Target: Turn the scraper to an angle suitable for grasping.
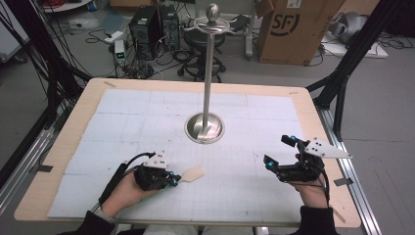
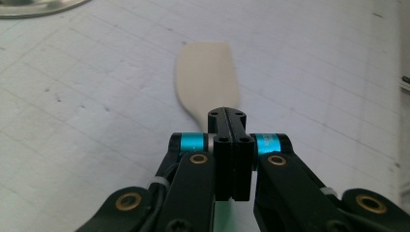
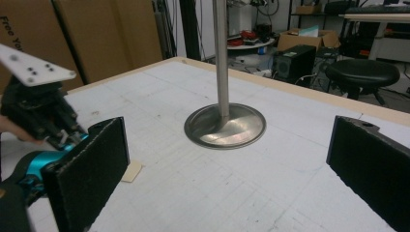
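Item: pale flat spatula (image 2: 207, 77), prob. light, stiff, smooth; grip at narrow neck. Left gripper (image 2: 227, 118) jaws clamped together on its handle end. Right gripper (image 3: 227, 159) jaws wide apart, empty, facing steel stand (image 3: 225, 125).

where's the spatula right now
The pale spatula lies low over the white mat at the near left of the high view, its handle clamped in the left gripper, blade pointing right, in front of the metal stand's base.

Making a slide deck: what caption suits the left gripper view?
Left gripper shut on a pale spatula lying on the white mat.
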A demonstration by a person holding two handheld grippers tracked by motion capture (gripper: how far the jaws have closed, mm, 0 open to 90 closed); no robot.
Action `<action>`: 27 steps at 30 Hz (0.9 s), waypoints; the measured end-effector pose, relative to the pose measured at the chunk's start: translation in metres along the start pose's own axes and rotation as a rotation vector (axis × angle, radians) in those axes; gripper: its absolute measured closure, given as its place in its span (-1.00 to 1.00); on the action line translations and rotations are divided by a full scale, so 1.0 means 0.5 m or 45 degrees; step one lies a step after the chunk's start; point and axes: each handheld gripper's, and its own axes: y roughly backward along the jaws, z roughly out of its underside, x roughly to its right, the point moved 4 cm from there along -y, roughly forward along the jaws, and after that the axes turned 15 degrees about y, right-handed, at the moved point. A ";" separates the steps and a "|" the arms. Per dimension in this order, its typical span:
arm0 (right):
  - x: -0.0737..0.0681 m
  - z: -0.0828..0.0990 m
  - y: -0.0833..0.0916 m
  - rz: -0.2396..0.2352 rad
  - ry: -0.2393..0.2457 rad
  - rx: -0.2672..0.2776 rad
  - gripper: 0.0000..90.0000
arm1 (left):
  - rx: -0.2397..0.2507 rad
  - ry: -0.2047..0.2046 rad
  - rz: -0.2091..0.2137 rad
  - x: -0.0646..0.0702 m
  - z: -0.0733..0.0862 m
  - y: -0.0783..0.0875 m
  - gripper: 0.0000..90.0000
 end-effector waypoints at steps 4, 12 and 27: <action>0.000 -0.001 -0.003 -0.004 0.000 0.000 -0.99 | -0.078 -0.014 0.013 0.008 0.030 0.006 1.00; -0.004 -0.002 -0.015 -0.019 0.004 -0.012 -0.99 | -0.069 0.029 -0.033 -0.031 0.035 0.021 1.00; -0.010 0.005 -0.011 -0.012 0.002 -0.035 -0.99 | 0.157 0.131 -0.240 -0.126 -0.010 0.000 1.00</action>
